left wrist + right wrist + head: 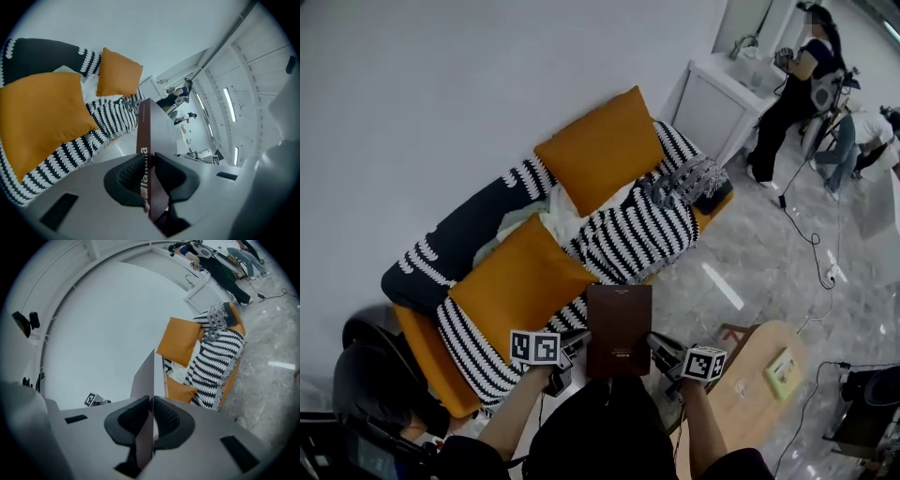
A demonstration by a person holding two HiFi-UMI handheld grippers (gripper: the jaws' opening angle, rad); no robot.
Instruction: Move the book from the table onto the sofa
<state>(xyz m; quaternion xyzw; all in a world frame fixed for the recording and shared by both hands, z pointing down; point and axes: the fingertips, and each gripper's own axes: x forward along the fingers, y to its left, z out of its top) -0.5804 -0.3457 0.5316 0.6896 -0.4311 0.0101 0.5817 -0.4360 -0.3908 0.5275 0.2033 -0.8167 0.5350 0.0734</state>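
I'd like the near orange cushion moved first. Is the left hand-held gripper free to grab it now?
Probably not: the left hand-held gripper is clamped on the book, as is the right hand-held gripper.

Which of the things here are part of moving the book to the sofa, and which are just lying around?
Job in hand:
book, clamped by left gripper and right gripper
sofa

Just lying about:
orange cushions
striped throw
white cabinet

We saw one orange cushion (602,148) and another cushion (520,286) on a striped blanket (637,239), a white cabinet (717,103) beyond, a person (792,94) beside it, a cable (811,239) across the floor (769,272).
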